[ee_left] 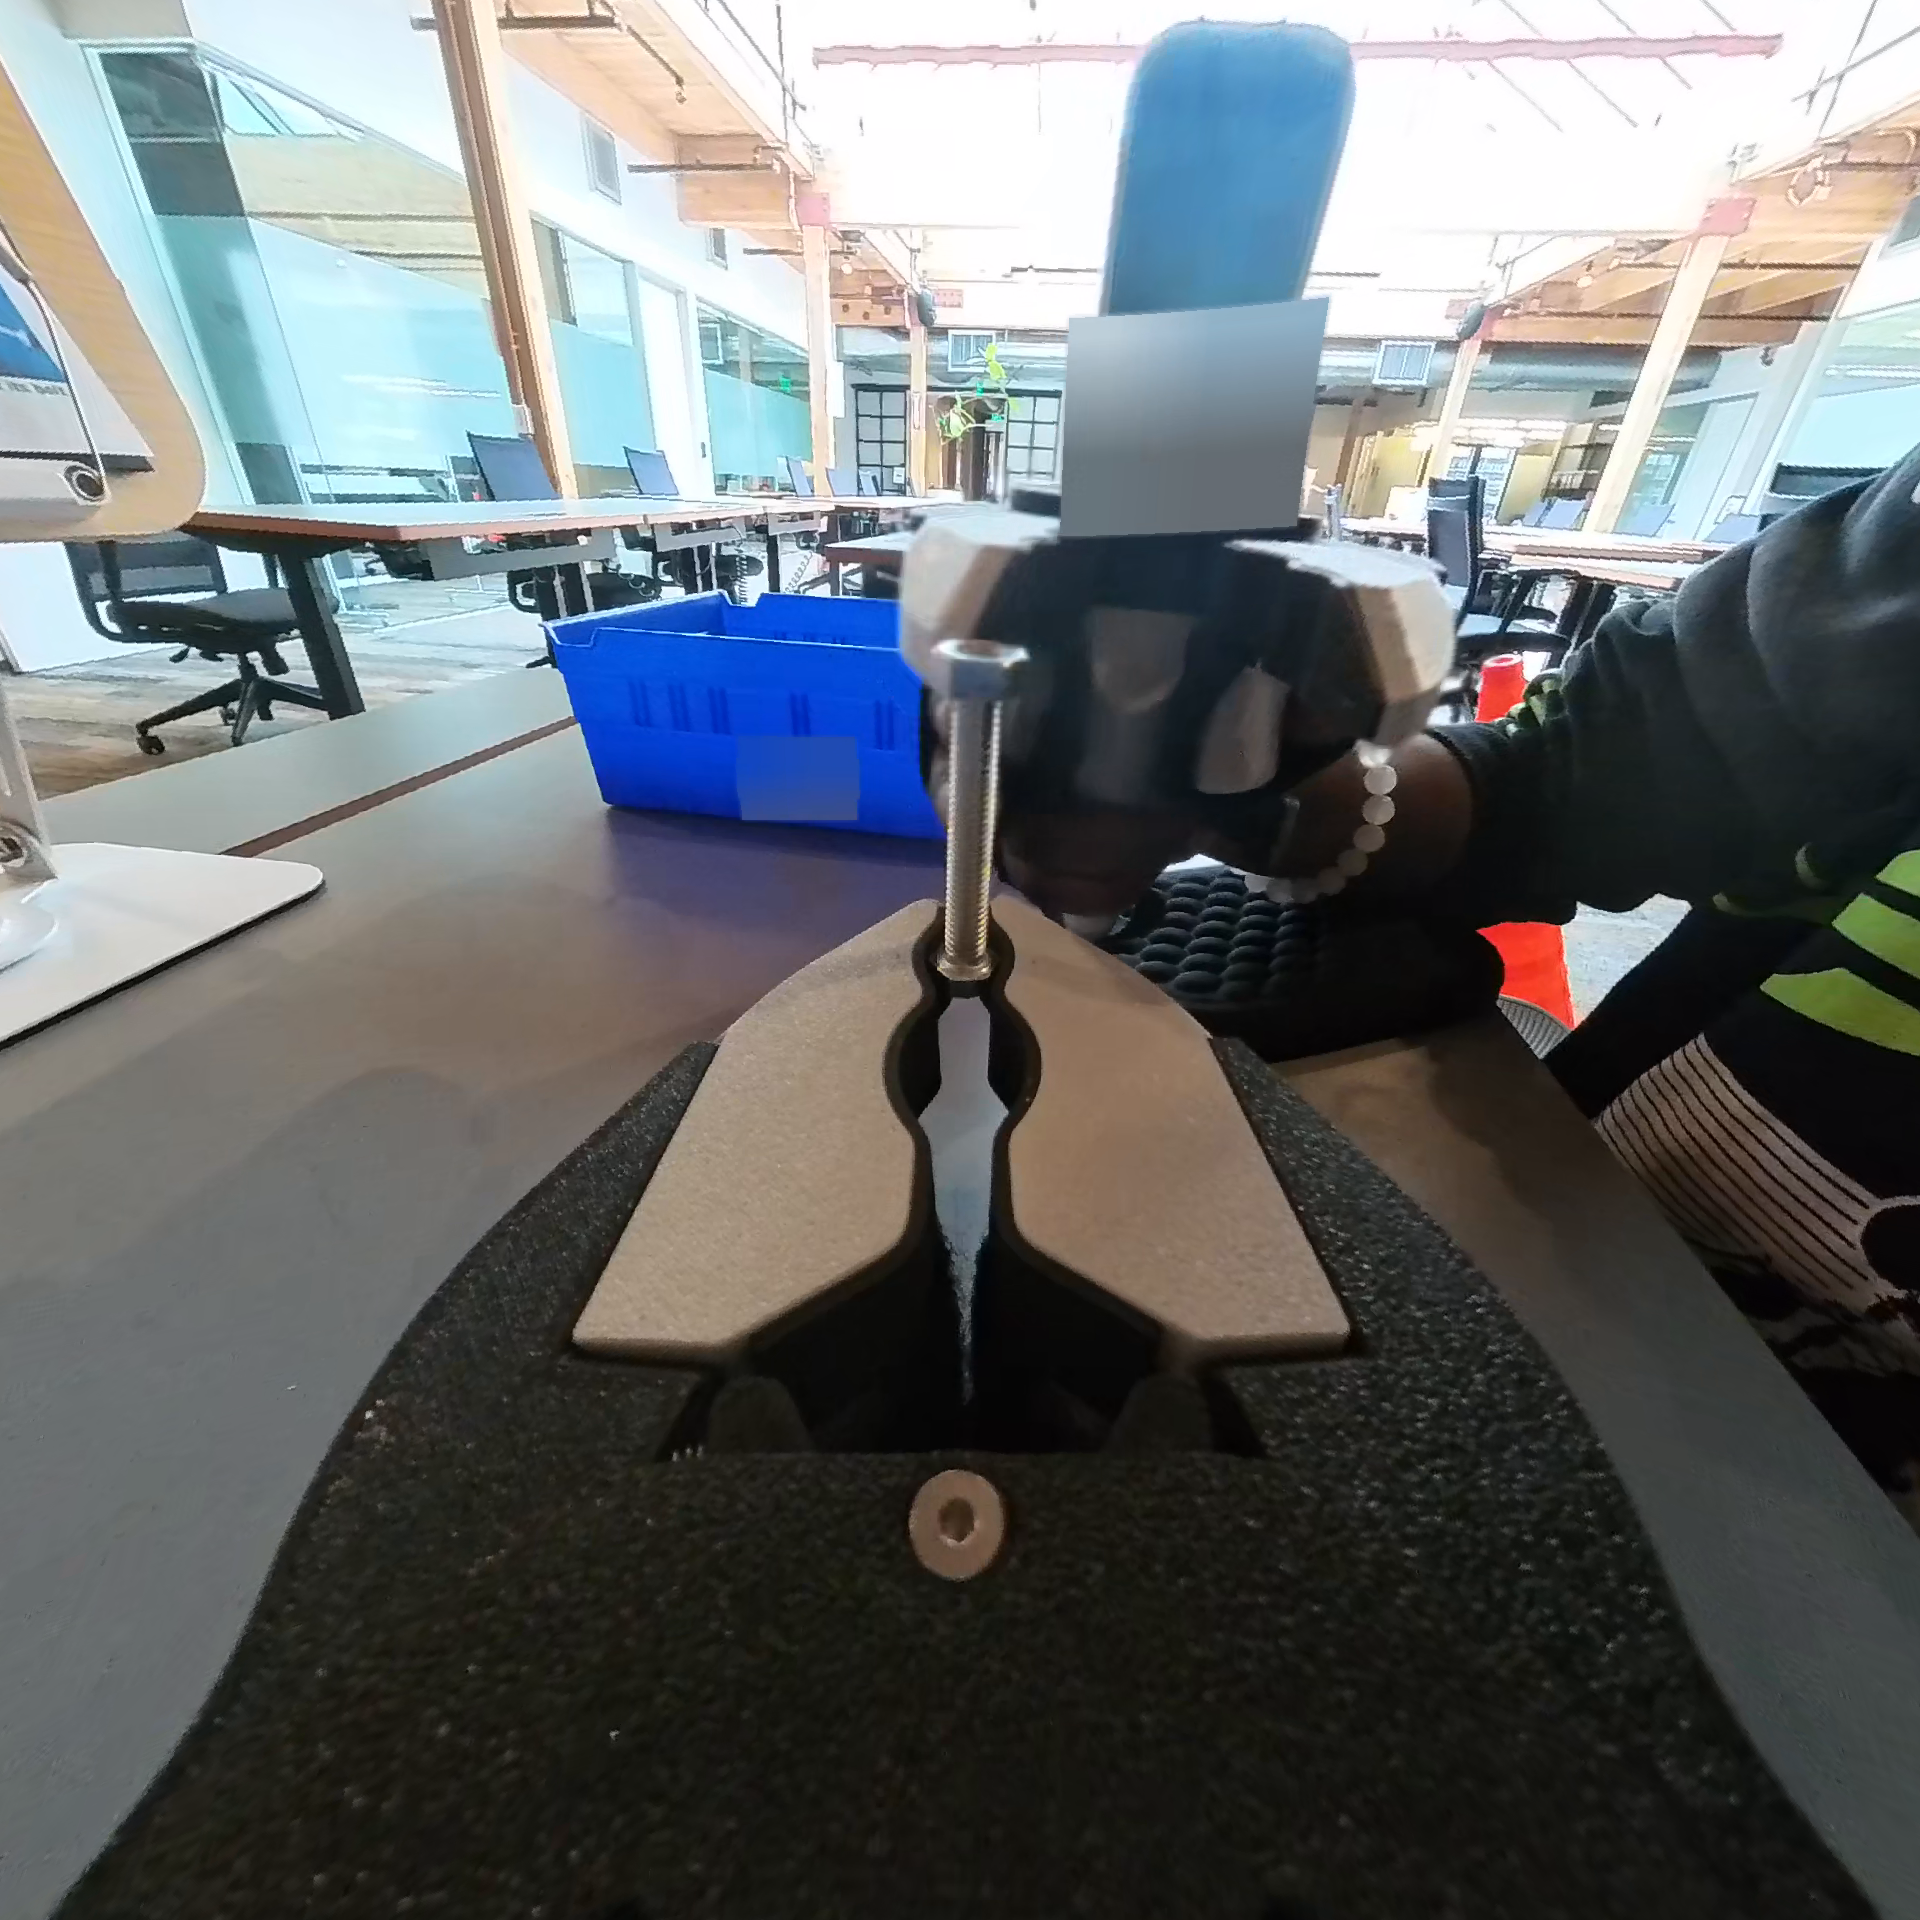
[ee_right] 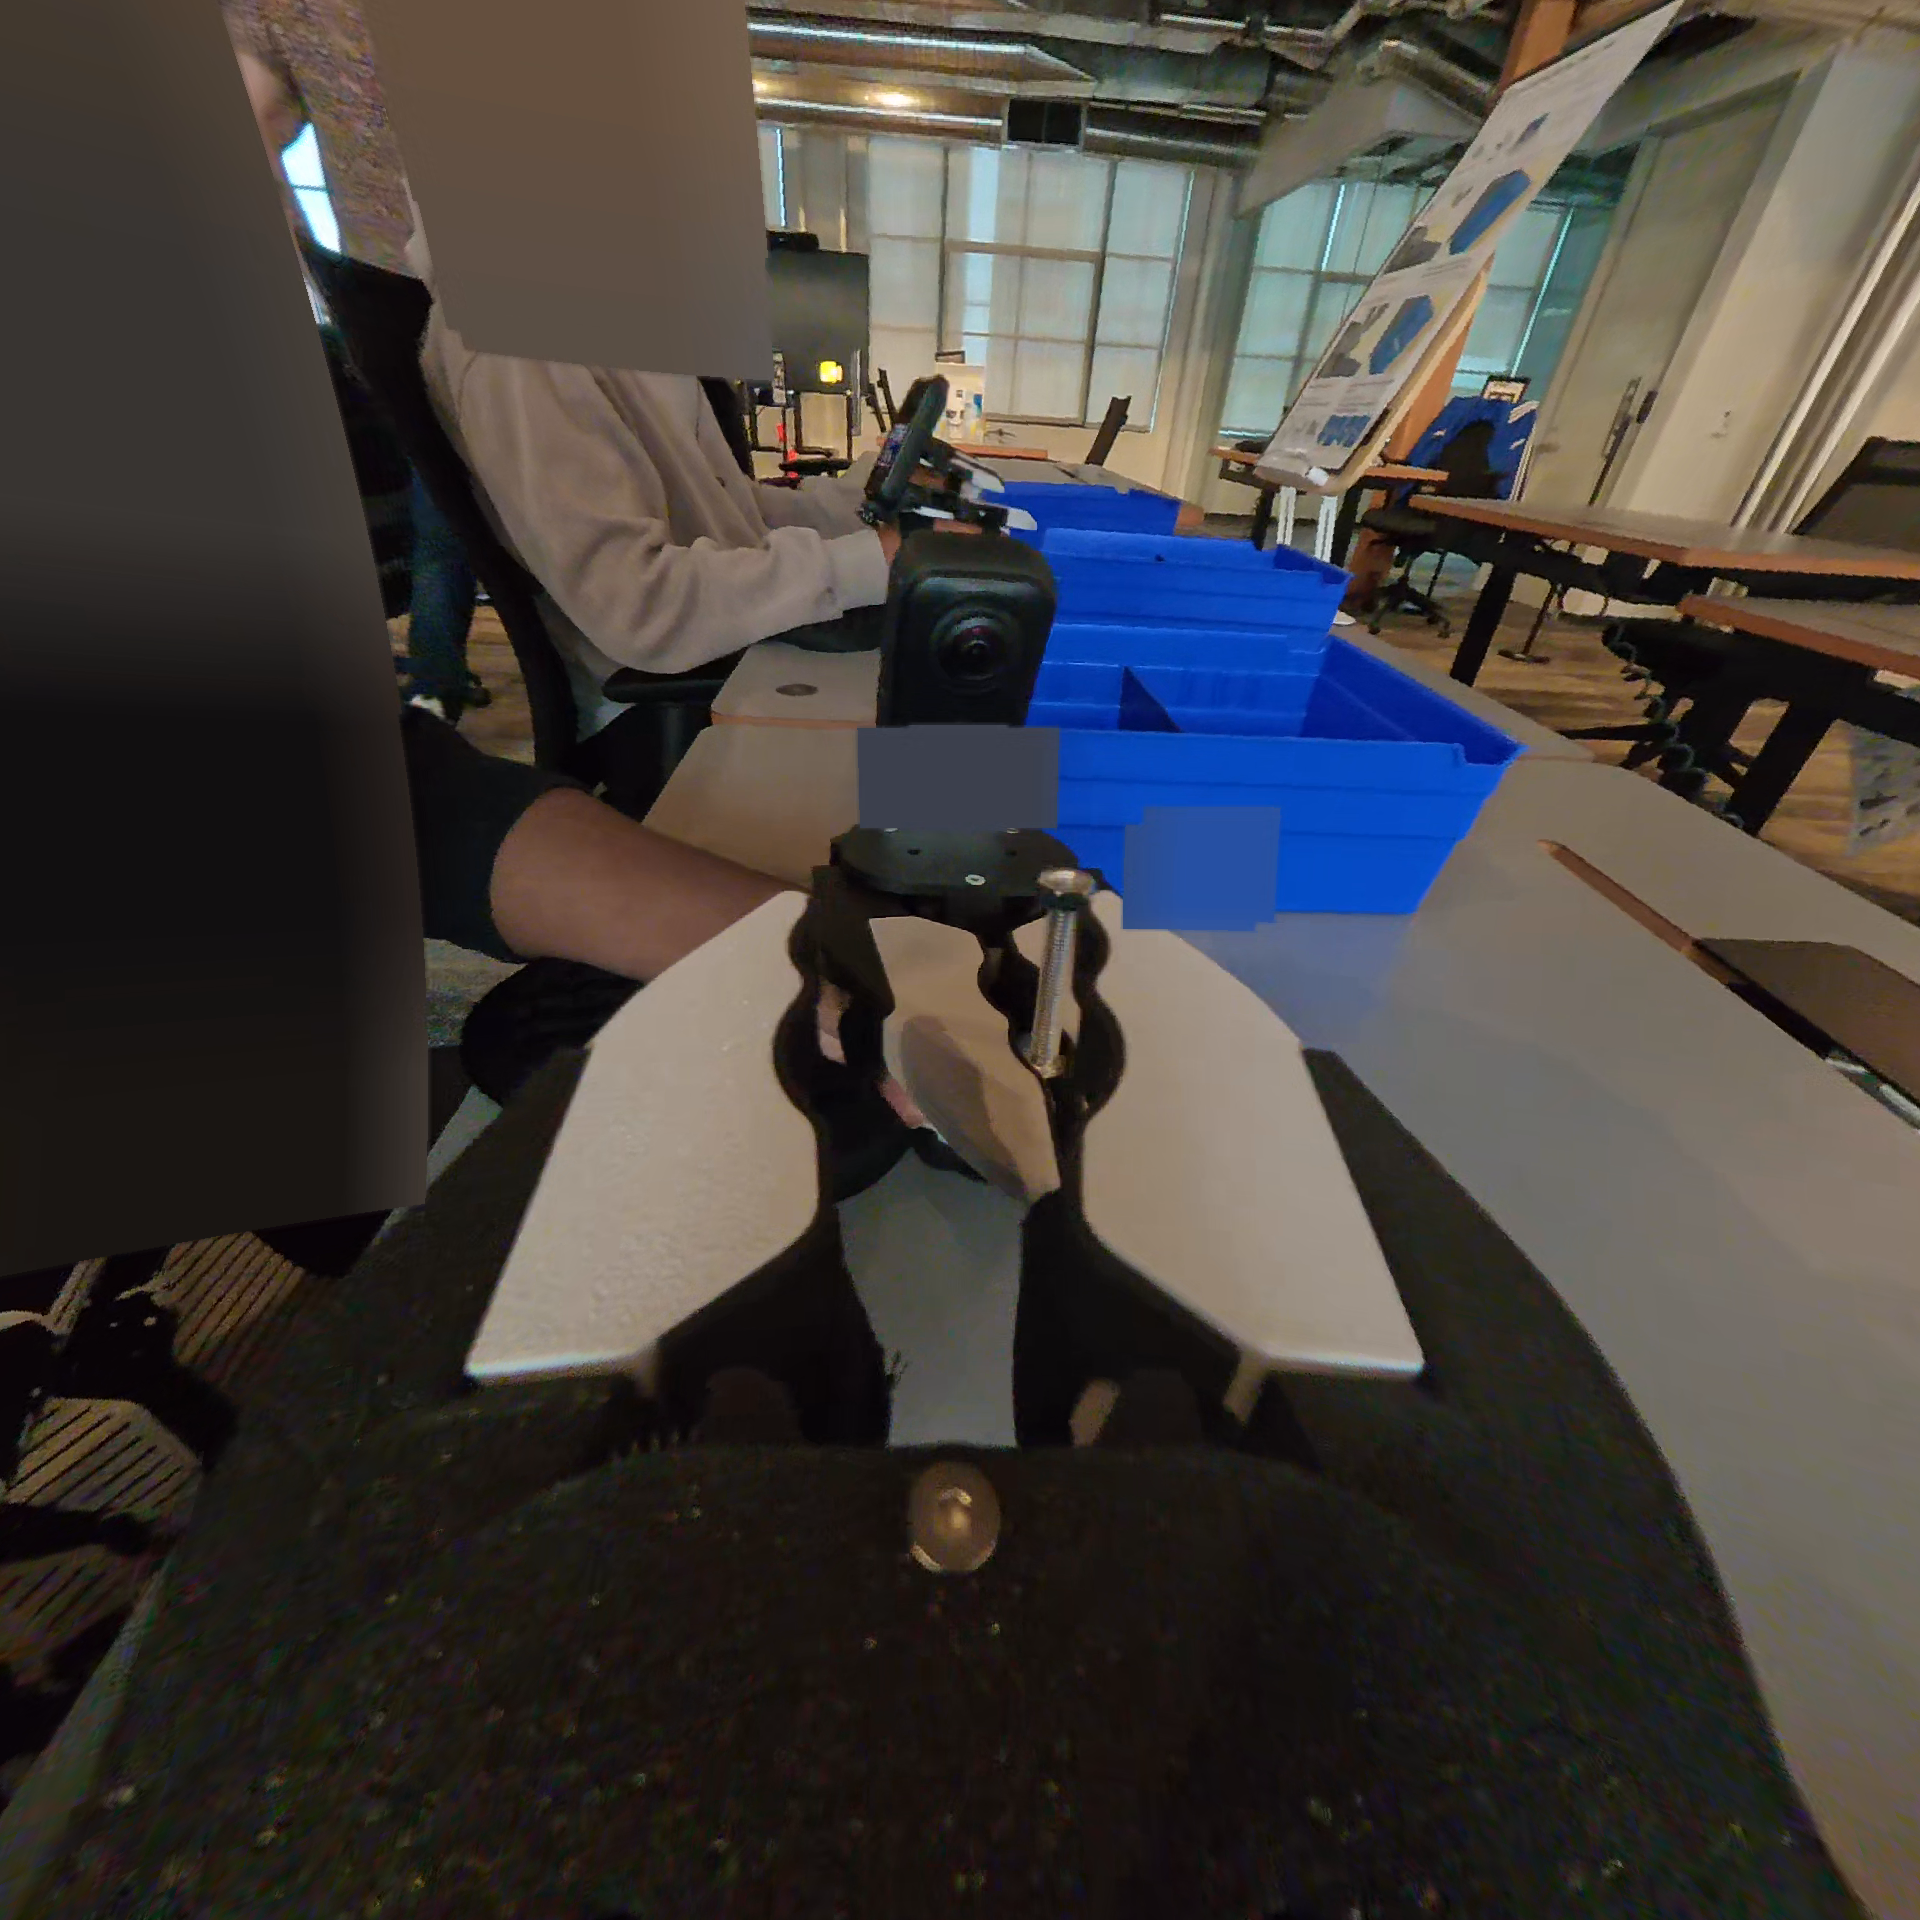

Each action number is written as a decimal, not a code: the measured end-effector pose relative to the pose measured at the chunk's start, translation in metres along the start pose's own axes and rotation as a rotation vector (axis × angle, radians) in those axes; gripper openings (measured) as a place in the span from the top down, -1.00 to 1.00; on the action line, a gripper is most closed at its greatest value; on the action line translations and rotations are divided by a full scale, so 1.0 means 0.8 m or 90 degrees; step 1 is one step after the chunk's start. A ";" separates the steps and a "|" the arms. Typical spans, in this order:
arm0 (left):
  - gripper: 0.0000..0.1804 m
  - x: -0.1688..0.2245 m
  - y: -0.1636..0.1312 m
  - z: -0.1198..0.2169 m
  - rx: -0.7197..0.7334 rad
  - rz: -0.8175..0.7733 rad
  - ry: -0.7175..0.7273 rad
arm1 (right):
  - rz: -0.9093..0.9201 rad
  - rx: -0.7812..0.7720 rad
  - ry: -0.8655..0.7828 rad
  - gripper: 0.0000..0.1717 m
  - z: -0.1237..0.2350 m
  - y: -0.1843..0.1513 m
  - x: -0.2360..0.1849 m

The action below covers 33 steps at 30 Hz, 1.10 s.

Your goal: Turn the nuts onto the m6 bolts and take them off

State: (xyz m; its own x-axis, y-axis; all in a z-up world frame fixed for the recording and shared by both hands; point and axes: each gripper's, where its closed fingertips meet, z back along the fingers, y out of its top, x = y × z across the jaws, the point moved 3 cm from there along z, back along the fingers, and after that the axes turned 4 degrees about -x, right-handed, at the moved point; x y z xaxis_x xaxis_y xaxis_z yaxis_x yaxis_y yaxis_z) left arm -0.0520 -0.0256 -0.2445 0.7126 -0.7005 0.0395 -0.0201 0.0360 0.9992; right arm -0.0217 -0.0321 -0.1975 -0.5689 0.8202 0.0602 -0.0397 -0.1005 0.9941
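M6 bolt (ee_left: 968, 821) held upright above table (ee_left: 312, 1039), lower end clenched in left gripper (ee_left: 966, 961) tip notch. Nut (ee_left: 977, 670) seen at top. Steel judged stiff, light, slippery; nut flats best gripped. Right gripper (ee_right: 951, 1039) released, jaws apart beside bolt.

The bolt (ee_left: 968, 821) was bright, threaded metal with a nut (ee_left: 979, 665) of the same shiny metal at its upper end. Behind the bolt, the blue bin (ee_left: 727, 707) looked smooth, glossy plastic. Beneath the bolt, the gripper fingers (ee_left: 800, 1164) were matt, grainy grey, and the table (ee_left: 416, 987) smooth and dull.
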 end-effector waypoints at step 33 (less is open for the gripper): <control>0.96 -0.002 0.000 0.001 -0.002 0.006 0.008 | 0.033 0.003 -0.046 0.38 -0.001 0.003 0.008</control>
State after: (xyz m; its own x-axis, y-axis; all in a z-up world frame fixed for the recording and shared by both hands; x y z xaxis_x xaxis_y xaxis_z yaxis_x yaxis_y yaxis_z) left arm -0.0535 -0.0252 -0.2448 0.7213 -0.6909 0.0483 -0.0239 0.0449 0.9987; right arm -0.0263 -0.0274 -0.1951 -0.5093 0.8526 0.1171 -0.0081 -0.1409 0.9900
